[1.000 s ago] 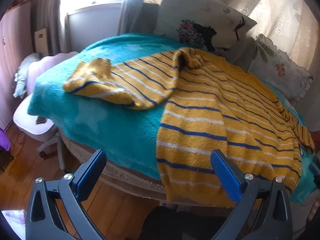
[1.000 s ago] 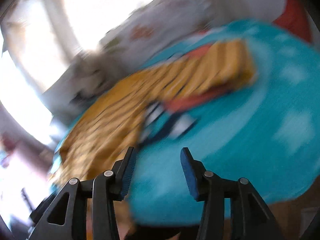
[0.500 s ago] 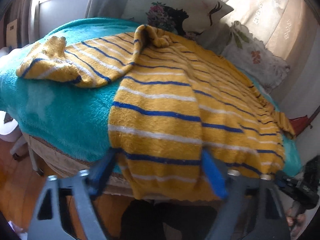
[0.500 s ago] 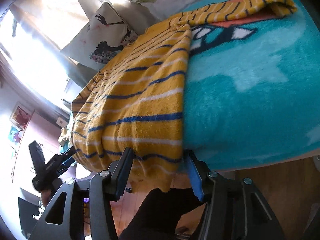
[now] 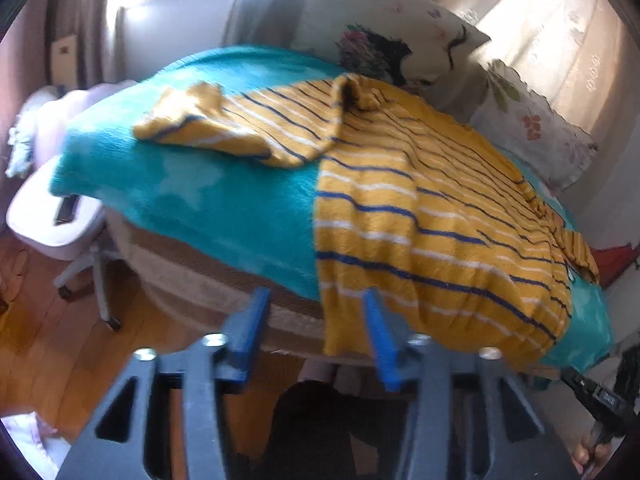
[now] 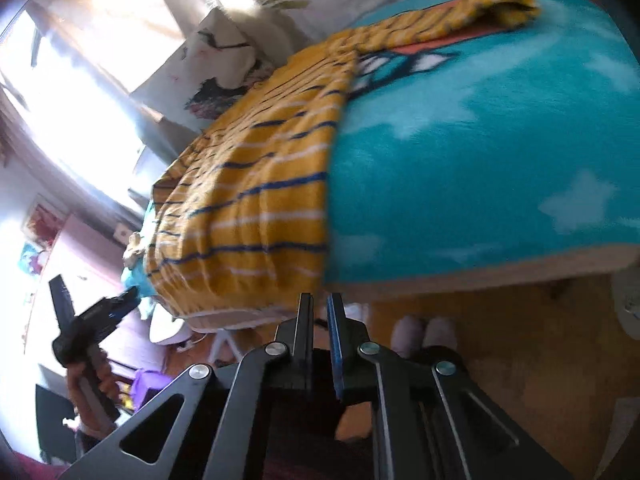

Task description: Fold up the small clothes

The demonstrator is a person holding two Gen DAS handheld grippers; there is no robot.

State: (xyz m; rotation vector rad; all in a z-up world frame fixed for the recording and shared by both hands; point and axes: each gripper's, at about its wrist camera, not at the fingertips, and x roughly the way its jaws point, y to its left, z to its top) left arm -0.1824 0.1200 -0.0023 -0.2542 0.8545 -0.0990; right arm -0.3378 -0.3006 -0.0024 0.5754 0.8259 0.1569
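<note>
A yellow sweater (image 5: 420, 200) with blue and white stripes lies spread on a teal blanket (image 5: 224, 200) on the bed, its hem hanging over the near edge. One sleeve (image 5: 224, 128) lies out to the left. My left gripper (image 5: 316, 336) is open, its jaws around the hem's left corner without closing on it. In the right wrist view the sweater (image 6: 256, 208) hangs over the bed edge and my right gripper (image 6: 320, 320) has its jaws nearly together just below the hem's right corner; whether cloth is pinched is not visible.
Floral pillows (image 5: 392, 40) stand at the back of the bed. A white swivel chair (image 5: 60, 232) stands on the wooden floor at the left. The other gripper in the person's hand (image 6: 88, 320) shows in the right wrist view. Feet (image 6: 424, 332) stand near the bed.
My left gripper has narrowed and shifted to the hem's left corner. My right gripper has closed from open to nearly shut at the hem's right corner.
</note>
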